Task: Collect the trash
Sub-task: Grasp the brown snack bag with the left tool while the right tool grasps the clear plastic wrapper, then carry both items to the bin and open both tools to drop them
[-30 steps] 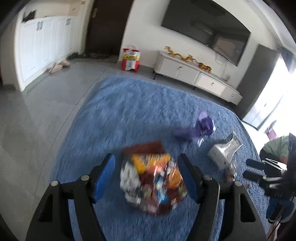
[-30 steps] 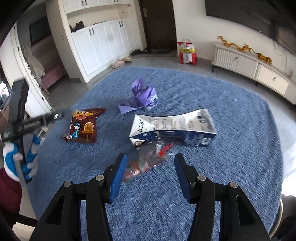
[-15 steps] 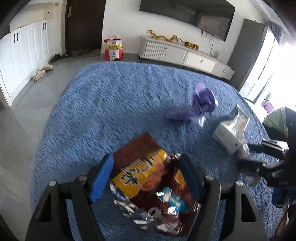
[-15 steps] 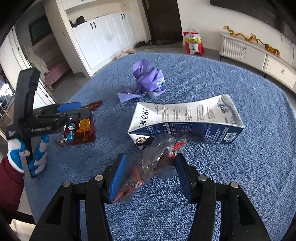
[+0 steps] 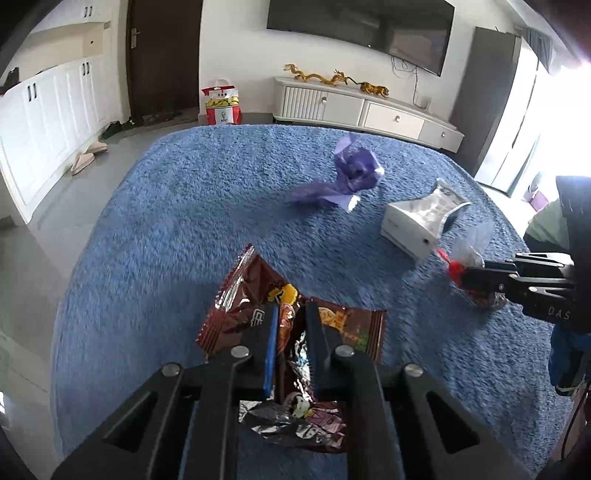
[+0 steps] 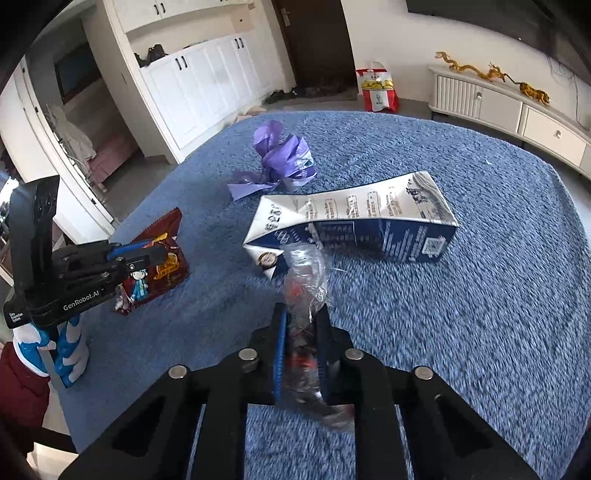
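Blue shag carpet (image 5: pixel 177 206) fills both of my wrist views, littered with four pieces of trash. My left gripper (image 5: pixel 291 314) is clamped on a brown foil snack bag (image 5: pixel 332 325), the crinkled packet pinched between its two fingers at the near edge of the rug; in the right wrist view the same gripper (image 6: pixel 147 254) appears at far left, biting the bag (image 6: pixel 162 266) from the side. My right gripper (image 6: pixel 301 317) is closed on a clear plastic wrapper (image 6: pixel 304 280) with red print, which stands up between the fingers just in front of a crushed milk carton (image 6: pixel 351 225). From the left wrist view that gripper (image 5: pixel 476 277) comes in from the right, with the wrapper (image 5: pixel 469 251) bunched at its tip, just beside the carton (image 5: pixel 417 225). The carton lies on its side, dented in the middle, blue and white with printed text. Beyond it, farther across the rug, sits a crumpled purple plastic bag (image 6: pixel 280 158), apart from the carton. Behind the carpet, a white TV cabinet (image 5: pixel 362 110) runs along the far wall under a dark wall-mounted television (image 5: pixel 358 29), and a red-and-white KFC bag (image 5: pixel 221 103) stands on the grey floor beside a dark door (image 5: pixel 162 55)
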Demonstrator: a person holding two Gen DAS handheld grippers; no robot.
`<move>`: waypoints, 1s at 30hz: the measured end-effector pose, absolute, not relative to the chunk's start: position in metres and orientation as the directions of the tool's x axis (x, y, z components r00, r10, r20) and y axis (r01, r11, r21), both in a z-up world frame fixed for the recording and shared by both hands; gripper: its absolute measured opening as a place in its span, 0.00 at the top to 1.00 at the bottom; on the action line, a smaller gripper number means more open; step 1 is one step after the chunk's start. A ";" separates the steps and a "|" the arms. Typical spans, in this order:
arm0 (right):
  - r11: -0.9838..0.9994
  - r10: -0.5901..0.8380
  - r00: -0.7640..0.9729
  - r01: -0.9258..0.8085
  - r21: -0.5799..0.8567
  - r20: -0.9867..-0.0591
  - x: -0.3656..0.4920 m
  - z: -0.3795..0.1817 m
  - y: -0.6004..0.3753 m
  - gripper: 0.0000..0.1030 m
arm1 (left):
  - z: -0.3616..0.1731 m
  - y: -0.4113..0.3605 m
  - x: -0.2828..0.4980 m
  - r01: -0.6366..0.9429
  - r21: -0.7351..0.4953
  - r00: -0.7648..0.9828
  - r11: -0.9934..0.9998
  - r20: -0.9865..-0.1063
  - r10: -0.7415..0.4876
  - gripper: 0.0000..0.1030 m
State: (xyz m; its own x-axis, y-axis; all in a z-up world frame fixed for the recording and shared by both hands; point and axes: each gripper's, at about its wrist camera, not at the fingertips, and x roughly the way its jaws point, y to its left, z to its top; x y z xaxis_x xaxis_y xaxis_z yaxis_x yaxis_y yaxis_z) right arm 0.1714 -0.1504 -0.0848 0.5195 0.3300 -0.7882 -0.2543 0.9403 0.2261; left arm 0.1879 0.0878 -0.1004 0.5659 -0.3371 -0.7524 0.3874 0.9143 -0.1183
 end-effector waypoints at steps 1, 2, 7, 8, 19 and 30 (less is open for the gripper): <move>0.941 0.329 0.525 -0.257 0.222 -0.785 0.166 -0.082 -0.151 0.87 | -0.097 0.089 0.181 0.382 -0.121 0.571 0.916 -0.748 -0.337 0.89; 0.940 0.330 0.530 -0.259 0.221 -0.781 0.160 -0.079 -0.152 0.87 | -0.095 0.090 0.176 0.377 -0.123 0.576 0.918 -0.745 -0.337 0.90; 0.937 0.338 0.562 -0.273 0.217 -0.755 0.131 -0.059 -0.157 0.87 | -0.075 0.098 0.142 0.347 -0.141 0.607 0.927 -0.720 -0.336 0.91; 0.937 0.339 0.570 -0.276 0.214 -0.749 0.124 -0.055 -0.158 0.87 | -0.070 0.098 0.136 0.342 -0.137 0.616 0.930 -0.715 -0.332 0.91; 0.949 0.310 0.649 -0.257 0.184 -0.695 0.057 -0.019 -0.199 0.87 | -0.018 0.079 0.068 0.271 -0.022 0.735 0.962 -0.640 -0.222 0.91; 0.963 0.268 0.717 -0.179 0.202 -0.643 0.011 -0.009 -0.270 0.87 | 0.006 0.019 0.035 0.283 0.097 0.781 0.954 -0.600 -0.171 0.91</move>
State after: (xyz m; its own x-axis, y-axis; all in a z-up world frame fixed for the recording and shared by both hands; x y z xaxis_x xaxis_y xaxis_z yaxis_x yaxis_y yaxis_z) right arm 0.0111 -0.2699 -0.0090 0.7170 0.2683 -0.6433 -0.1788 0.9629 0.2023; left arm 0.0355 0.0191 0.0057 0.7813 -0.1708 -0.6003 0.2830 0.9542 0.0968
